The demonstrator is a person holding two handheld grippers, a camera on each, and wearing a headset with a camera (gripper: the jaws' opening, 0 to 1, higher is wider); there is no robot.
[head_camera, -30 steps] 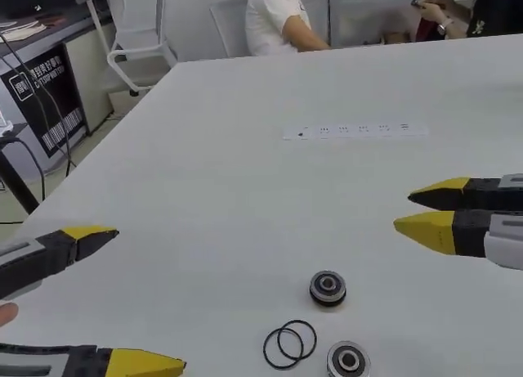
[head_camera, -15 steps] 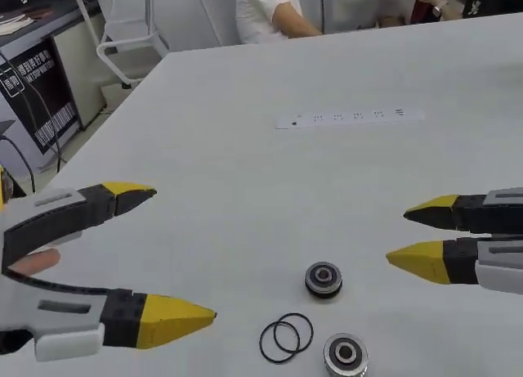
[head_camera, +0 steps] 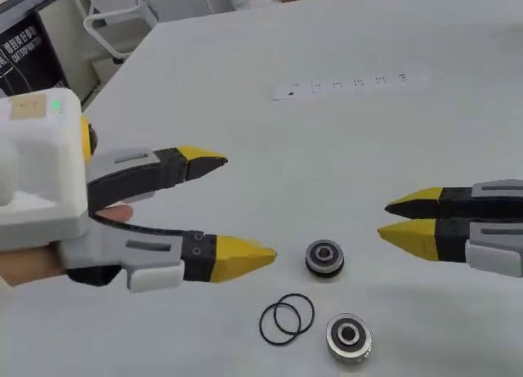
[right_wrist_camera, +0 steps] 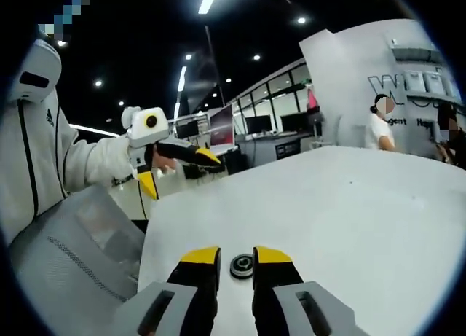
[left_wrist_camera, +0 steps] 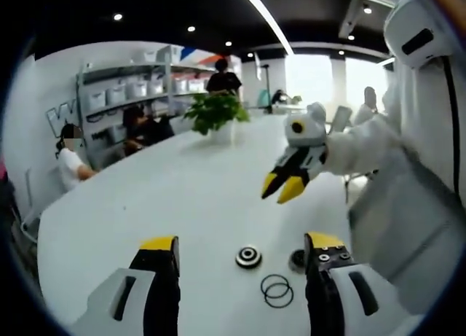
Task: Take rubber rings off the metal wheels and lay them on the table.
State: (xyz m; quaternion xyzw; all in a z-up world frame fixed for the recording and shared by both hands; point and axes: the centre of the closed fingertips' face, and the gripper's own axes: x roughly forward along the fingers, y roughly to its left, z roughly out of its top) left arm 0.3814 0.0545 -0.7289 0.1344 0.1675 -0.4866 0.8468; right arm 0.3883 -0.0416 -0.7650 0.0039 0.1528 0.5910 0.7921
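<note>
Head view: two loose rubber rings (head_camera: pixel 286 318) lie flat and overlapping on the white desk (head_camera: pixel 245 107), low in the picture. One metal wheel (head_camera: pixel 324 258) sits at 1 o'clock from them, dark around its rim. A second wheel (head_camera: pixel 349 337) lies at 3 o'clock from the rings, just beside them, with a paler rim. At 9 o'clock of the upper wheel is the left tool (head_camera: pixel 249 205), jaws spread wide and empty, its lower yellow tip near that wheel but apart from it. At 3 o'clock of it is the right tool (head_camera: pixel 384 217), jaws only narrowly parted, holding nothing, tips pointing toward the wheel. Right gripper view has that wheel straight ahead, in the gap between the jaws. A power strip (head_camera: pixel 351 87) lies well beyond at 12 o'clock
</note>
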